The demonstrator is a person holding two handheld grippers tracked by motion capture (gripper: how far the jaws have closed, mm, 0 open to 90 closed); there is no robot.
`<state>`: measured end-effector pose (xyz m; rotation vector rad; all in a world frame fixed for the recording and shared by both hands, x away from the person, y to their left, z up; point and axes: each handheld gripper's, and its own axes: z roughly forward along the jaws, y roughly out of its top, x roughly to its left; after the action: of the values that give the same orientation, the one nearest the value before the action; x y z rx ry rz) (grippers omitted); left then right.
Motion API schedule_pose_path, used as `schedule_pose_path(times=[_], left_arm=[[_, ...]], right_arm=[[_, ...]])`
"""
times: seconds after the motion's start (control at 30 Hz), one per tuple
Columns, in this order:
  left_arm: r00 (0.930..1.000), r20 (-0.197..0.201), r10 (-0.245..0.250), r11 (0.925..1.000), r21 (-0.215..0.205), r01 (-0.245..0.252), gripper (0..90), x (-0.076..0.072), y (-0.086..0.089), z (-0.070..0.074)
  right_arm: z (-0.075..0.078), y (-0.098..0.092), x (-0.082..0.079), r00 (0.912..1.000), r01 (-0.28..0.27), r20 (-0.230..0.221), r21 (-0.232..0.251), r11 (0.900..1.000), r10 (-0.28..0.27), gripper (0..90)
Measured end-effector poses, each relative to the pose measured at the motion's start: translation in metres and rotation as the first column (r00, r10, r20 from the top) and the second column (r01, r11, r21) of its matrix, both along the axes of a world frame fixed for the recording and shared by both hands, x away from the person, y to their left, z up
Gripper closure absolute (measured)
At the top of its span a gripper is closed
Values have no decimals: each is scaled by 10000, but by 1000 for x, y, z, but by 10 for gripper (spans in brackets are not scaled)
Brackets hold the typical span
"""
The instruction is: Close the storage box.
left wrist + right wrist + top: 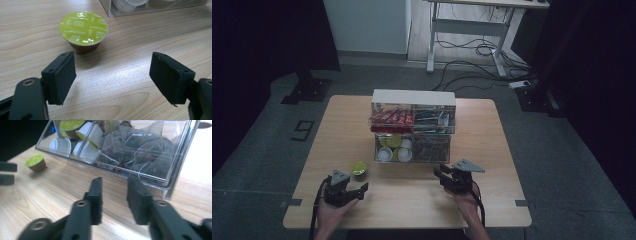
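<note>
A coffee capsule (359, 168) with a yellow-green foil lid reading "cappuccino" stands upright on the wooden table (412, 200). My left gripper (361, 189) lies just short of it, open. In the left gripper view its black pads (62, 75) stand wide apart around bare wood, with the capsule (84, 28) beyond them and apart from them. My right gripper (440, 175) rests near the front right of the clear organiser box (413, 125). Its jaws are parted with nothing between them (115, 192), pointing at the box's tea-bag compartment (140, 152).
The clear box holds red sachets on its upper level. Below lie white and yellow-green capsules (87, 145) at the left and tea bags at the right. Its corner (150, 7) shows past the left gripper. Beyond the table stand a white desk frame and floor cables (472, 55).
</note>
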<state>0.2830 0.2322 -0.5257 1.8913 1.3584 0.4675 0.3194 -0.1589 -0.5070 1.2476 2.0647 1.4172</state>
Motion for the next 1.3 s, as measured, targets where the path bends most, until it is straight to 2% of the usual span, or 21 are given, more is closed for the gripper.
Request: schedule_pose_path(times=[0.13,0.33,0.6,0.8,1.07,1.3], left_arm=[[10000,-12,-73,10000,28,73,213,-1,-2,0],[10000,43,-68,10000,-10,68,213,-2,-1,0],[10000,37,-15,10000,-41,15,217,-2,3,-1],[10000,37,4,10000,-70,-4,217,-3,7,-1],[10000,-51,65,9996,-263,-66,217,-4,13,-4],[9999,-118,-65,9997,-239,62,218,-4,12,-4]], right_arm=[[-1,-1,-7,9995,2,316,-399,9992,11,503],[-2,-10,-16,9984,-110,539,-515,9986,138,476],[-14,-28,-27,9996,-1,273,-564,9984,17,462],[-25,-41,-36,9995,309,-58,-470,9984,-312,458],[-38,-59,-45,9969,665,-349,-956,9932,-702,450],[-42,-62,-43,9946,843,-519,-999,9914,-898,443]])
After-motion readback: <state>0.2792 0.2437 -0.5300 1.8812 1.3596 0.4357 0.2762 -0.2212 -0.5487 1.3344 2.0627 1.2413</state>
